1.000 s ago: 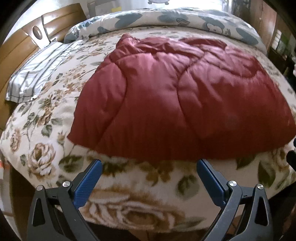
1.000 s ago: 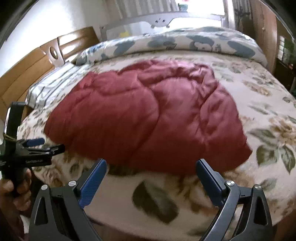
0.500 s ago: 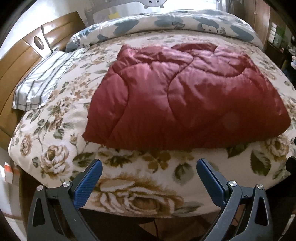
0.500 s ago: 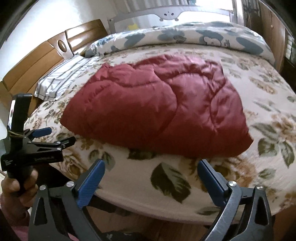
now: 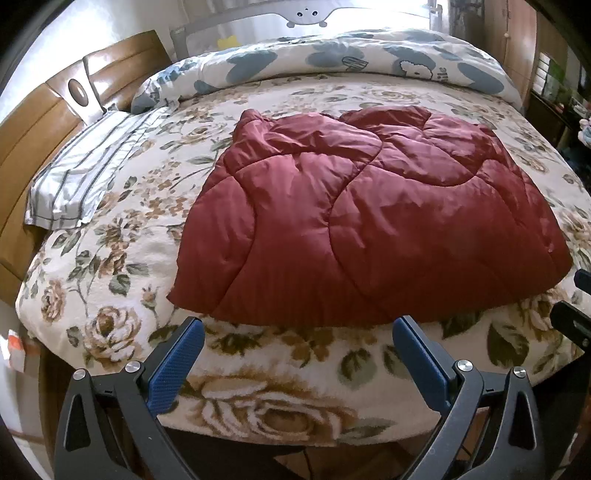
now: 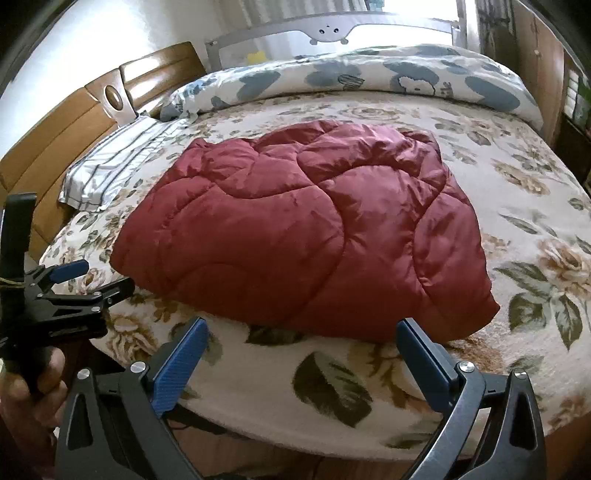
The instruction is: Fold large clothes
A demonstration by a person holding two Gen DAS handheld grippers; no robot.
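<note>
A dark red quilted padded garment (image 5: 369,229) lies folded into a rough rectangle on the floral bed cover (image 5: 258,369); it also shows in the right wrist view (image 6: 306,236). My left gripper (image 5: 298,330) is open and empty, held off the bed's near edge, short of the garment's front hem. My right gripper (image 6: 301,330) is open and empty, also back from the bed's edge near the garment's right front corner. The left gripper shows from the side in the right wrist view (image 6: 92,277), open.
A striped pillow (image 5: 85,177) lies at the left by the wooden headboard (image 5: 44,110). A rolled blue-patterned duvet (image 5: 332,59) lies along the far side. A grey bed rail (image 6: 332,26) stands behind it. Wooden furniture (image 5: 517,40) stands at the right.
Both grippers have drawn back from the garment toward the bed's near edge, so more of the bed shows. The garment lies still.
</note>
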